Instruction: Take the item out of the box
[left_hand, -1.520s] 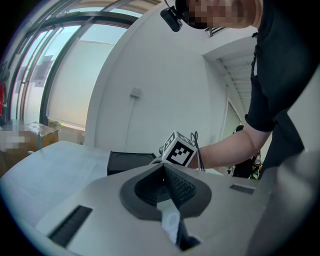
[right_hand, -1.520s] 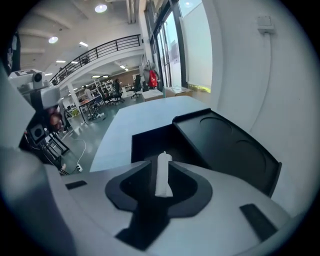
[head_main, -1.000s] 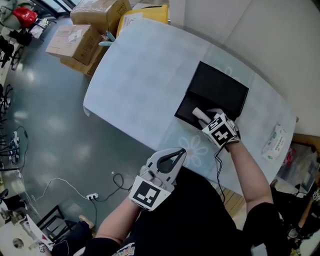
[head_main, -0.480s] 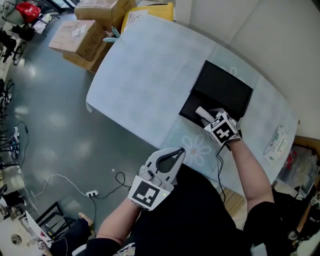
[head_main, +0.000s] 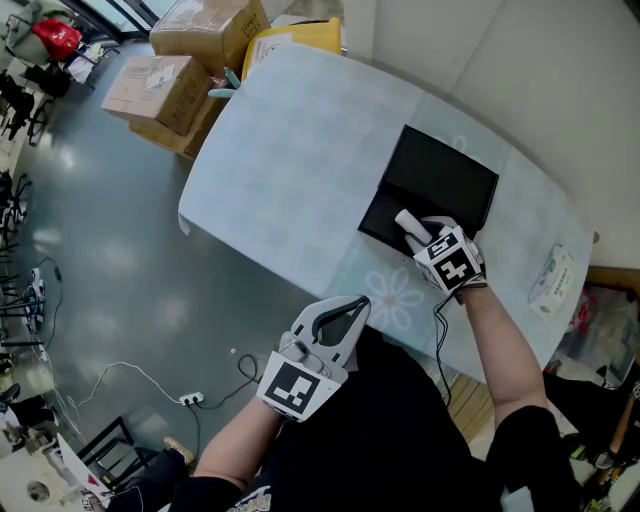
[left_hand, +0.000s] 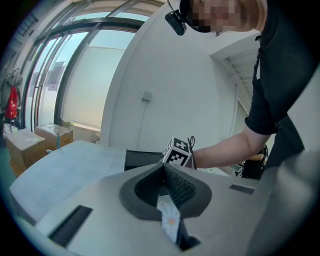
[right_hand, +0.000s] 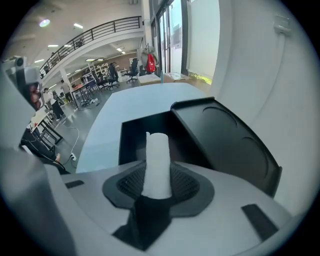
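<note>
Fingers (right_hand: 186, 186) of right gripper (right_hand: 158, 186) clamp cylinder (right_hand: 158, 152), lengthwise along them.

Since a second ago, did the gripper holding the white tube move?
No, not noticeably: the right gripper, shut on the white tube, stays at the black box's near edge.

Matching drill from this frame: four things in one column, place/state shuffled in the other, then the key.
Things
1. white cylindrical roll
2. black rectangular box
3. left claw
4. brown cardboard cartons

Places/states
A. on the floor past the far corner of the pale blue clothed table
B. on the table, open, lid folded back
C. clamped in the right claw, above the box
D. shut on nothing, held short of the table's near edge

Pairs: 1-C, 2-B, 3-D, 4-A
</note>
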